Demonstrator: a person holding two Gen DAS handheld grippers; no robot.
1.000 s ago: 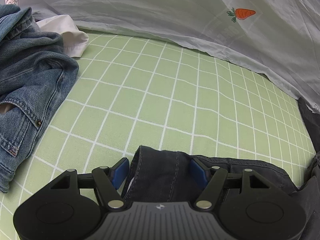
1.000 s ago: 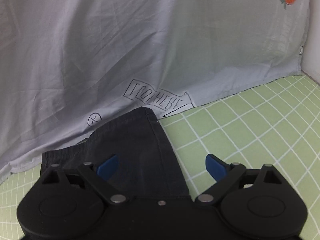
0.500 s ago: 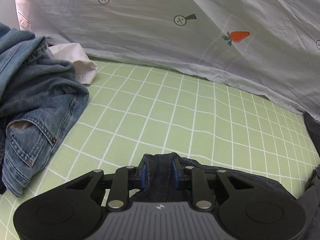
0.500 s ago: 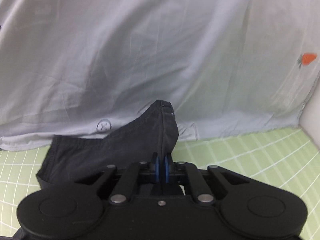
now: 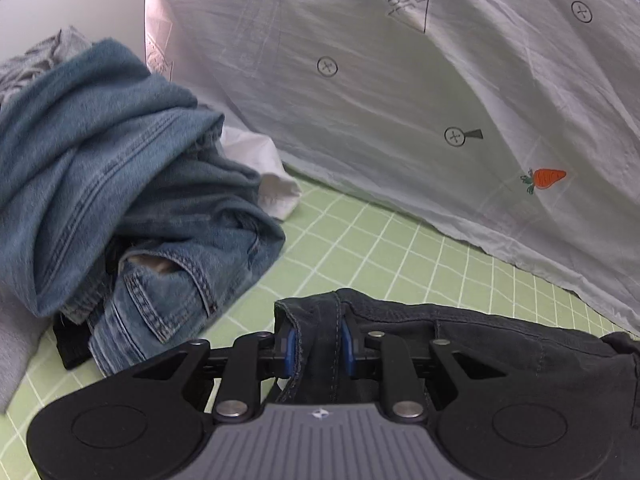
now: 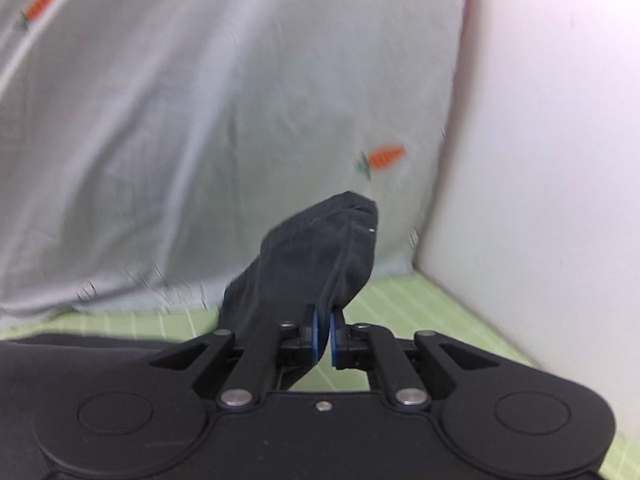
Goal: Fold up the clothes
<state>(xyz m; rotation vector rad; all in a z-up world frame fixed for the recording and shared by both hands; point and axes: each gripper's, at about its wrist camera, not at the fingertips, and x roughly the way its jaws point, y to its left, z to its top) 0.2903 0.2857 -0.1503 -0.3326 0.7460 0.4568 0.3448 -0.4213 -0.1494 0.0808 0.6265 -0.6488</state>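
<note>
A dark grey garment (image 5: pixel 480 332) lies across the green checked sheet (image 5: pixel 400 248). My left gripper (image 5: pixel 318 344) is shut on a seamed edge of it, lifted a little above the sheet. In the right wrist view my right gripper (image 6: pixel 323 338) is shut on another edge of the same dark garment (image 6: pixel 316 256), which stands up in a fold above the fingers. The view is blurred by motion.
A heap of blue jeans (image 5: pixel 120 200) with a white cloth (image 5: pixel 264 172) behind it lies at the left. A white printed sheet with carrots (image 5: pixel 400 100) hangs along the back. A white wall (image 6: pixel 540 160) stands at the right.
Both grippers closed on the dark garment, then lifted it. The left view swung left towards the jeans heap; the right view swung right towards the wall.
</note>
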